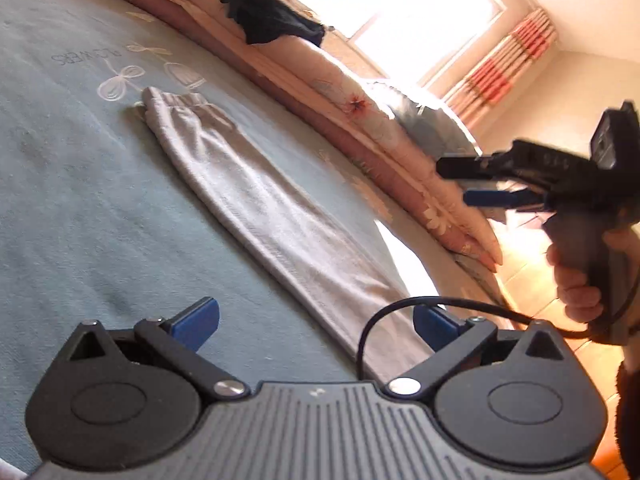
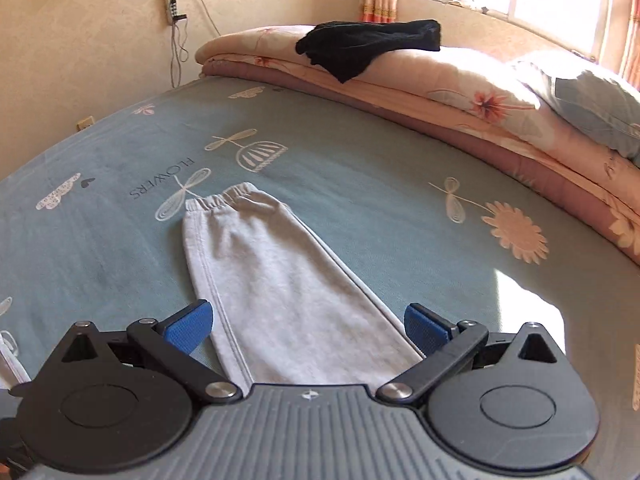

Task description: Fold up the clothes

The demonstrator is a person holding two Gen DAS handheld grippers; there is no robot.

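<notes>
While the grey sweatpants [image 2: 280, 276] look folded once lengthwise, the crosswise folds aren't done yet.

They lie as one long strip on the blue bedsheet [image 2: 360, 168], elastic waistband toward the far side by the "FLOWERS" print, cuff end running to the near edge under both tools. Right gripper [image 2: 308, 326] hangs over that near end with its blue pads spread wide either side of the strip, holding nothing; left gripper [image 1: 316, 320] is released too, gaping over the sheet with the cuff end by its right pad. So I'd guess the next job is pinching the cuffs and bringing them up to the waistband. No baskets or bins in sight; a black garment [image 2: 368, 46] sits on the folded quilt [image 2: 420, 76] at the far edge, not neatly folded as far as I can tell.
</notes>
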